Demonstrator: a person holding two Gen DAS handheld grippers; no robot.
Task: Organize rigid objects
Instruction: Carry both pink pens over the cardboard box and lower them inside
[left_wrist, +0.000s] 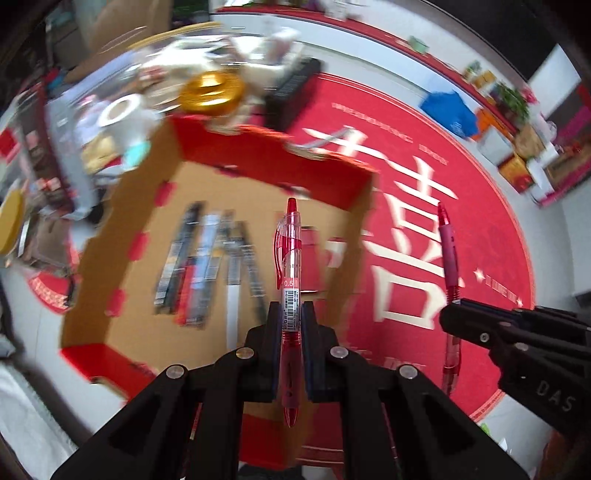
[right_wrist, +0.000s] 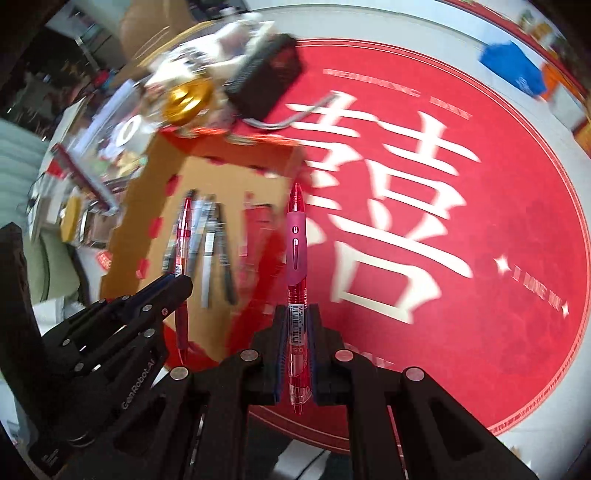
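Note:
My left gripper (left_wrist: 290, 314) is shut on a red gel pen (left_wrist: 290, 266), clip end pointing forward, held above the open cardboard box (left_wrist: 110, 236). Several pens (left_wrist: 207, 266) lie side by side on the box floor. My right gripper (right_wrist: 298, 317) is shut on a second red gel pen (right_wrist: 296, 243), grip end forward, held over the red round mat (right_wrist: 480, 221) just right of the box (right_wrist: 129, 206). The right gripper and its pen (left_wrist: 448, 251) show at the right of the left wrist view; the left gripper (right_wrist: 173, 291) shows at the left of the right wrist view.
Behind the box are a gold round tin (left_wrist: 212, 92), a tape roll (left_wrist: 120, 110), a black box (left_wrist: 291, 92) and blurred clutter. A blue bag (left_wrist: 448, 110) and boxes (left_wrist: 517, 147) line the far edge. The mat carries large white characters.

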